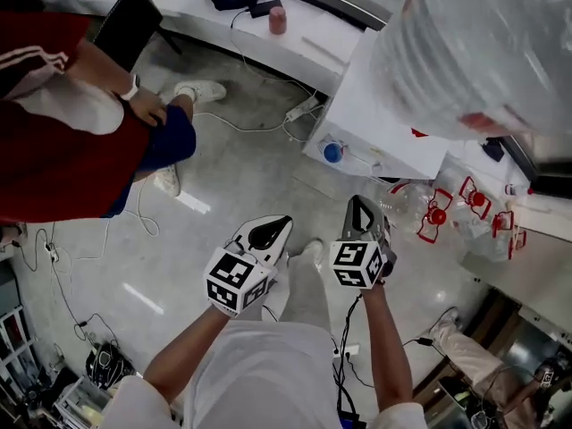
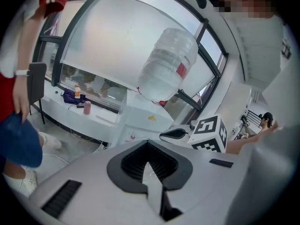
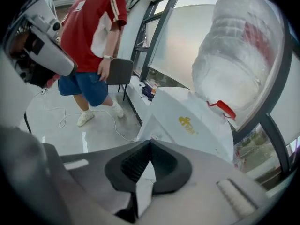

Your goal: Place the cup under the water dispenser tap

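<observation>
Water dispenser (image 1: 380,105) is standing just ahead of my grippers, with a big bottle (image 1: 487,52) sitting upside down on top and a blue tap (image 1: 332,152) on its front. Left gripper (image 2: 149,159) is showing its jaws closed together, gripping nothing. Right gripper (image 3: 149,159) is doing the same, jaws pressed together and empty. I'm holding both above the floor, short of the dispenser. A pink container (image 1: 278,20) is sitting on the white counter (image 1: 313,47) beyond it. I can't tell whether it's the cup.
</observation>
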A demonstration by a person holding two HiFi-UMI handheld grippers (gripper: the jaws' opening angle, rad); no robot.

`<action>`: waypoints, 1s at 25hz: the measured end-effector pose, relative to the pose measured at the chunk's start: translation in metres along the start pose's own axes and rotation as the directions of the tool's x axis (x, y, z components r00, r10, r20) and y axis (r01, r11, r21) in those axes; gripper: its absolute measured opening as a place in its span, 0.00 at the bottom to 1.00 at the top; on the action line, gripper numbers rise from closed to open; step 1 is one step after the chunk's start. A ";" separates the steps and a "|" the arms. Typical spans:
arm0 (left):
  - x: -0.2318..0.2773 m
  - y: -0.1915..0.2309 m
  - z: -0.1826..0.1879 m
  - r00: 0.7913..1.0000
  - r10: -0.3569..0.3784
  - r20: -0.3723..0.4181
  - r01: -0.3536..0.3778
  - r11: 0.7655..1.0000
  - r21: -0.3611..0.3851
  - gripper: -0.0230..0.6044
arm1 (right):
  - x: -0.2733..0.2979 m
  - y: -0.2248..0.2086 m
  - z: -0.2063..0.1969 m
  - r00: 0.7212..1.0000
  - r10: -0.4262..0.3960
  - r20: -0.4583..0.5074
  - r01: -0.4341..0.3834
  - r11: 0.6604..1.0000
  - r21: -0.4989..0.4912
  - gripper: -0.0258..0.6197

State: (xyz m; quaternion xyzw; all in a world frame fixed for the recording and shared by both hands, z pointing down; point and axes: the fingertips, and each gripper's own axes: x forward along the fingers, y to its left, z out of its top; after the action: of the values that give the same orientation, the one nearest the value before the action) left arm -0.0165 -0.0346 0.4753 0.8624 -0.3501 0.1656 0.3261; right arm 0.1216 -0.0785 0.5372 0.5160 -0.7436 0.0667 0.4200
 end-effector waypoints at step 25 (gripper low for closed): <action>-0.119 -0.077 0.075 0.967 0.048 0.249 -0.064 0.996 0.054 0.04 | -0.220 -0.040 0.085 0.926 -0.138 0.351 0.039 0.961 0.274 0.06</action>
State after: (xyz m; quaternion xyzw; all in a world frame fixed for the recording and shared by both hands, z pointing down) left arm -0.0408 0.0157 0.3248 0.8758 -0.4069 0.0767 0.2482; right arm 0.1321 0.0146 0.3168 0.6036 -0.7691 0.0477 0.2045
